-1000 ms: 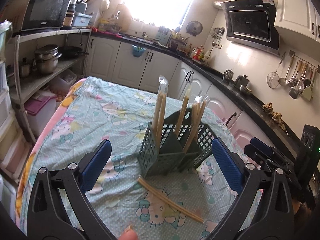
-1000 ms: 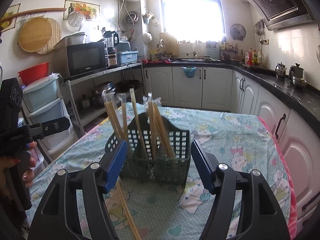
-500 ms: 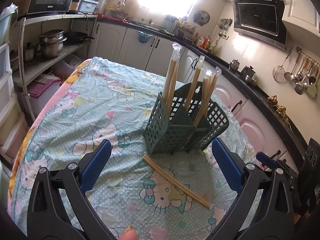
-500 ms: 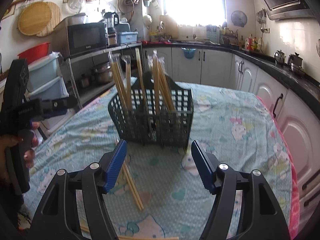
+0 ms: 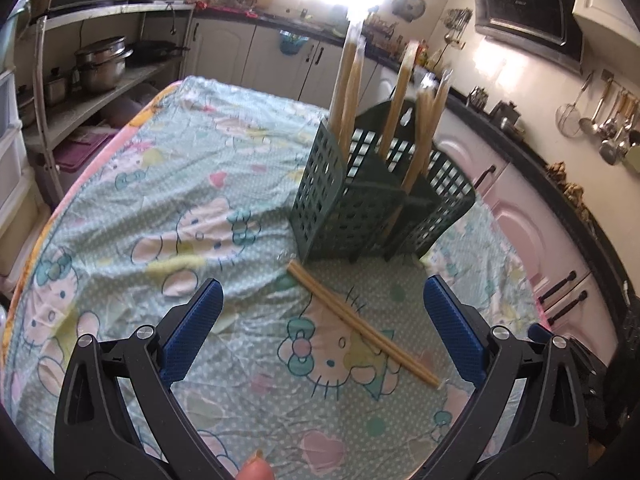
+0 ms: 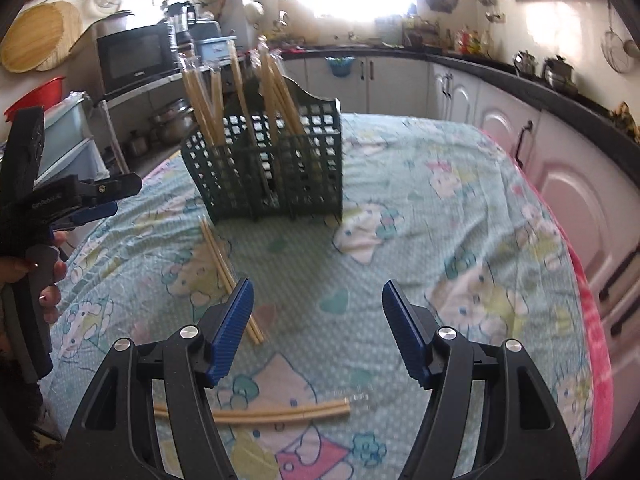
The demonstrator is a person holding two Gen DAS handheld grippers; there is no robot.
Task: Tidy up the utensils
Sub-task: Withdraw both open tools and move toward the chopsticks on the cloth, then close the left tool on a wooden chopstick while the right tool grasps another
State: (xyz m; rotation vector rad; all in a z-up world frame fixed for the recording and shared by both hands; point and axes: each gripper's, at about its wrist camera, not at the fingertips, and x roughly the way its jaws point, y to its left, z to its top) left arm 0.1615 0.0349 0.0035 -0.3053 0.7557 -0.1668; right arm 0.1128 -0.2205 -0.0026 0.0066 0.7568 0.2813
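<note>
A dark green slotted utensil caddy (image 5: 360,200) (image 6: 280,168) stands upright on the table with several wrapped chopstick pairs (image 5: 348,92) (image 6: 204,96) in it. One pair of chopsticks (image 5: 360,324) (image 6: 228,276) lies flat on the cloth in front of the caddy. Another pair (image 6: 280,414) lies close below my right gripper. My left gripper (image 5: 320,328) is open and empty above the lying pair. My right gripper (image 6: 318,328) is open and empty, to the right of that pair. The left gripper also shows in the right wrist view (image 6: 80,200).
The table carries a light green cartoon-print cloth (image 5: 180,208) with a pink edge (image 6: 592,320). White cabinets (image 6: 560,168) run along the right. A shelf with pots (image 5: 100,64) and a microwave (image 6: 136,56) stands to the left.
Both grippers have drawn back from the caddy and tilted down toward the table. The second lying pair has come into the right wrist view.
</note>
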